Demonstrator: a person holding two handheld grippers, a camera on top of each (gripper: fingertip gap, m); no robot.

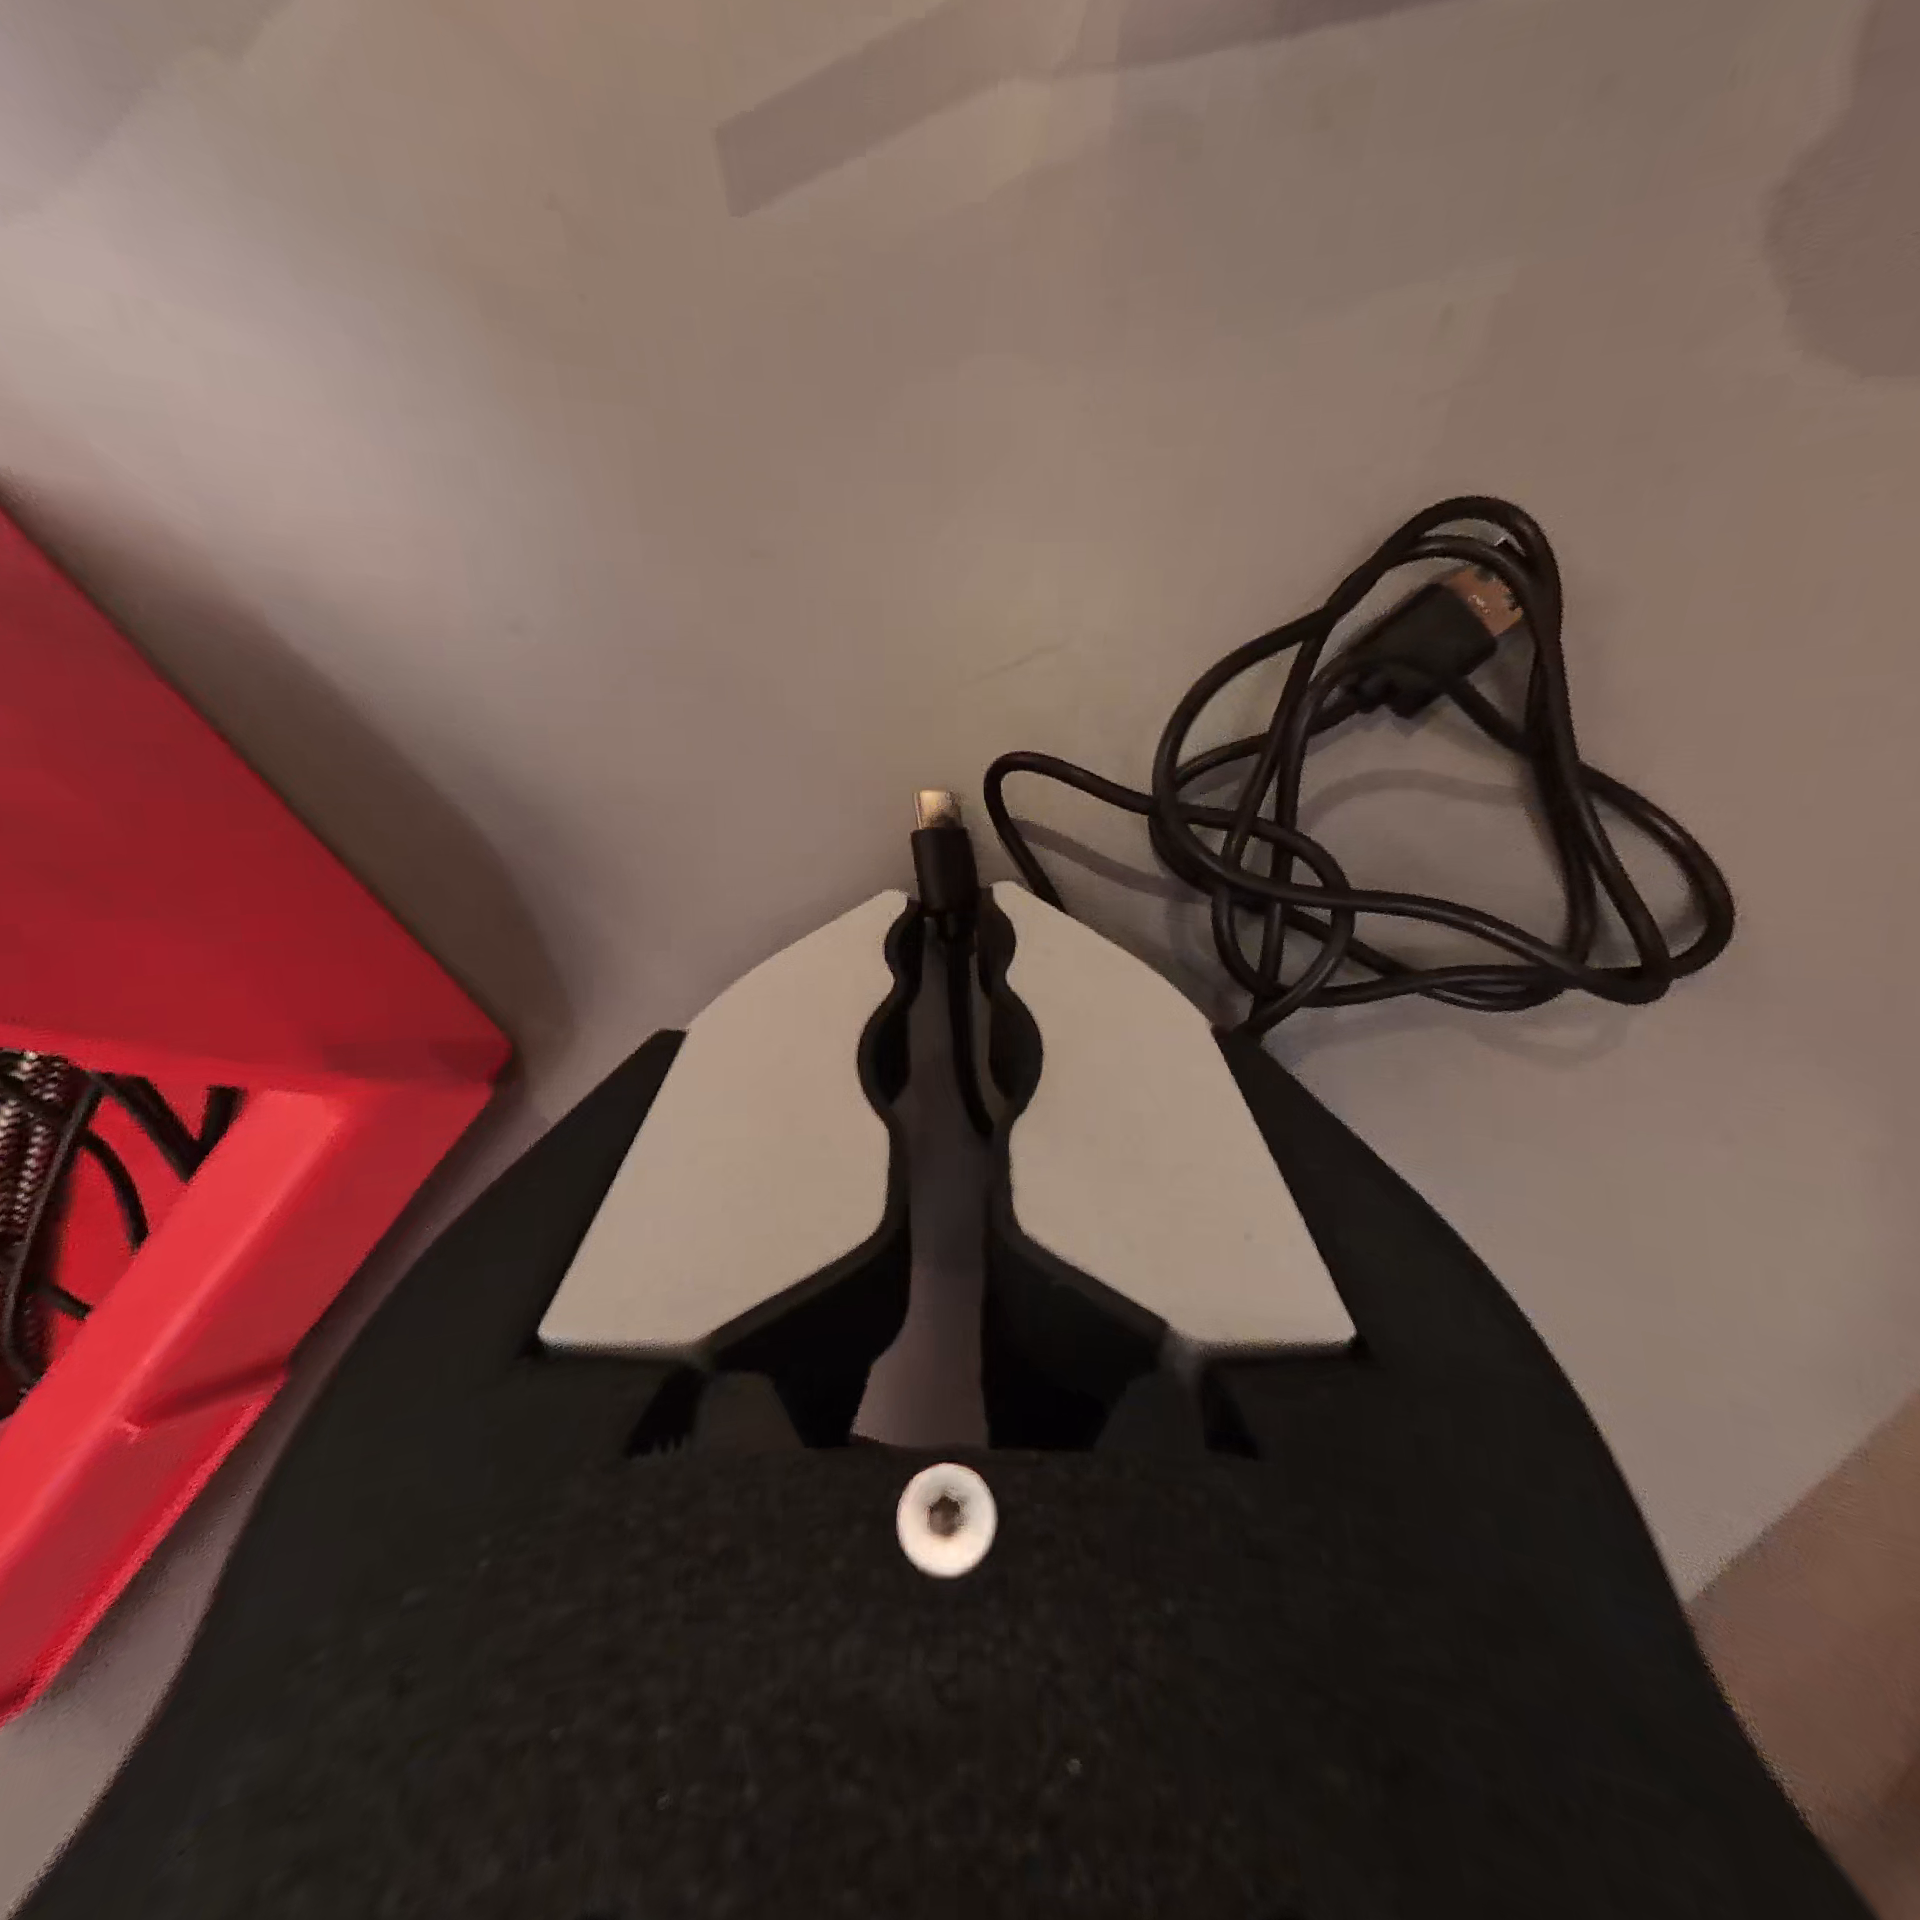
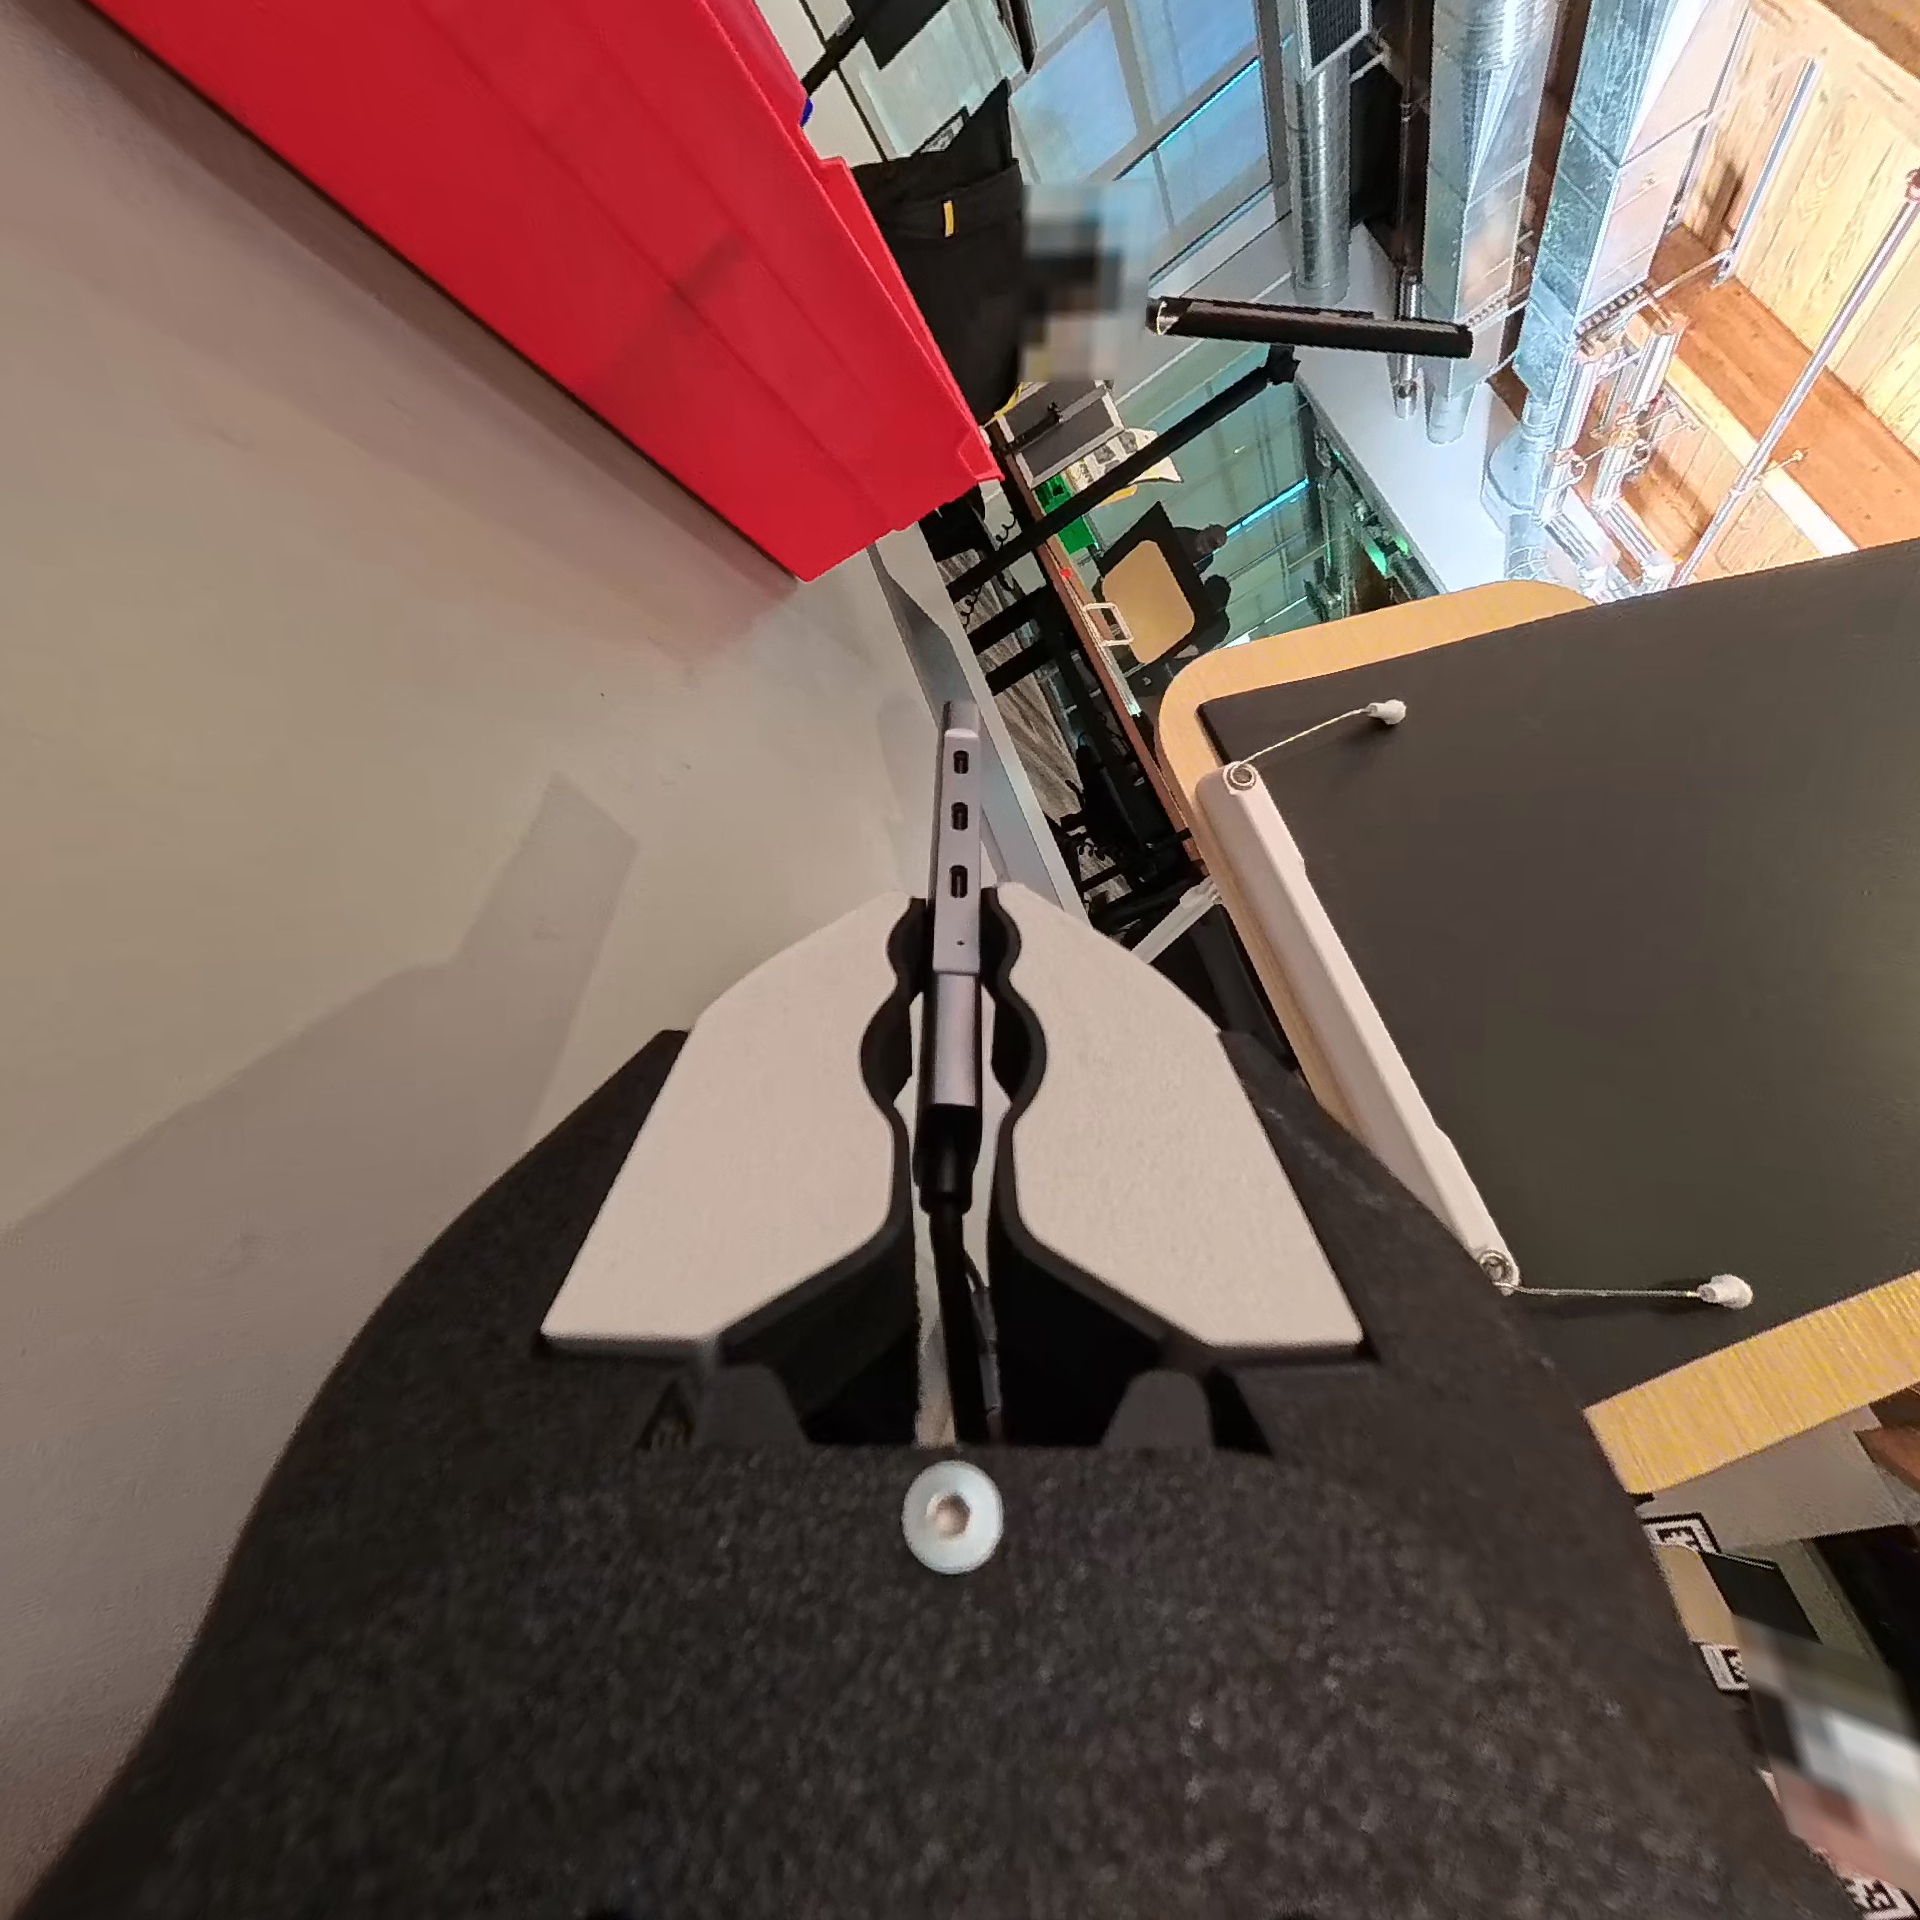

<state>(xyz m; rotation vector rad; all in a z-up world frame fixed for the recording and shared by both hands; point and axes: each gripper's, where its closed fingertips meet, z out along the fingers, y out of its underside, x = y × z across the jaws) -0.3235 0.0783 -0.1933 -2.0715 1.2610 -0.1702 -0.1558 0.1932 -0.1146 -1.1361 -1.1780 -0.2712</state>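
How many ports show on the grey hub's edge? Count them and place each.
3. On the grey hub clamped in the right tool: one near the far tip, one midway, one just beyond the tool's tips. Others may be hidden.

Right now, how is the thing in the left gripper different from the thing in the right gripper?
The left gripper pinches a thin black cable near its small plug; the right gripper pinches a flat grey hub with three ports. The cable is bendy and trails into a tangled pile on the table; the hub is stiff and straight. Both poke out past shut fingertips.
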